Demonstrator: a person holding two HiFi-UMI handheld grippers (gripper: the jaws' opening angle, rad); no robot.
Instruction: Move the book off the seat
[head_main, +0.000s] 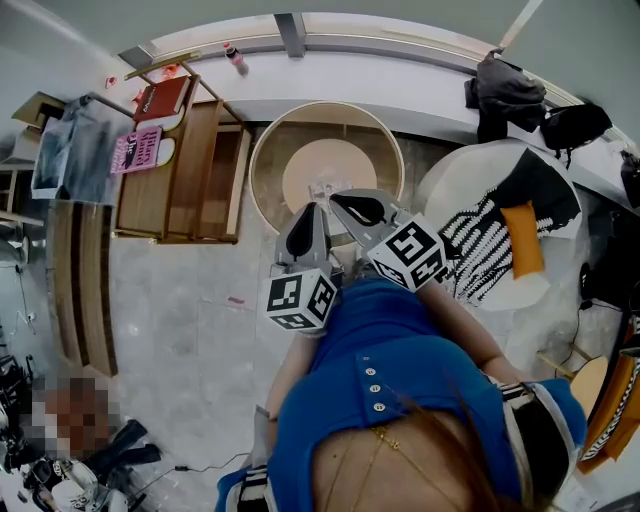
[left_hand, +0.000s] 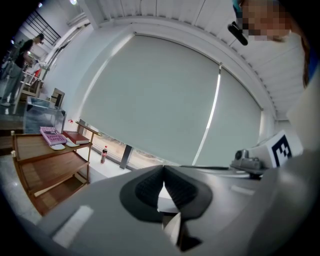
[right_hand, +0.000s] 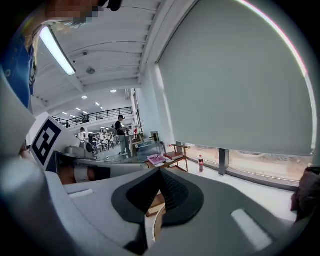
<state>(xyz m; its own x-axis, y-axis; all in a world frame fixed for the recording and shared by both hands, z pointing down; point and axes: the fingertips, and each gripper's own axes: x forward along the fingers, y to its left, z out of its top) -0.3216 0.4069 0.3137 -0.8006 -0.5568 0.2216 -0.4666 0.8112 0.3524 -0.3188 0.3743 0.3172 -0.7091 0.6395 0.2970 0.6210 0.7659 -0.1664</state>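
An orange book-like thing lies on a white round seat at the right, on a black-and-white patterned cloth. I cannot tell for sure that it is a book. My left gripper and right gripper are held side by side in front of the person's blue top, over the edge of a round wooden tub chair. Both are shut with nothing between the pads. In the left gripper view the left gripper points at a grey window blind. The right gripper points the same way. The seat shows in neither gripper view.
A wooden shelf rack stands at the left with a pink book and a red book on top. A bottle stands on the window ledge. Black bags hang behind the seat. People stand far off in the hall.
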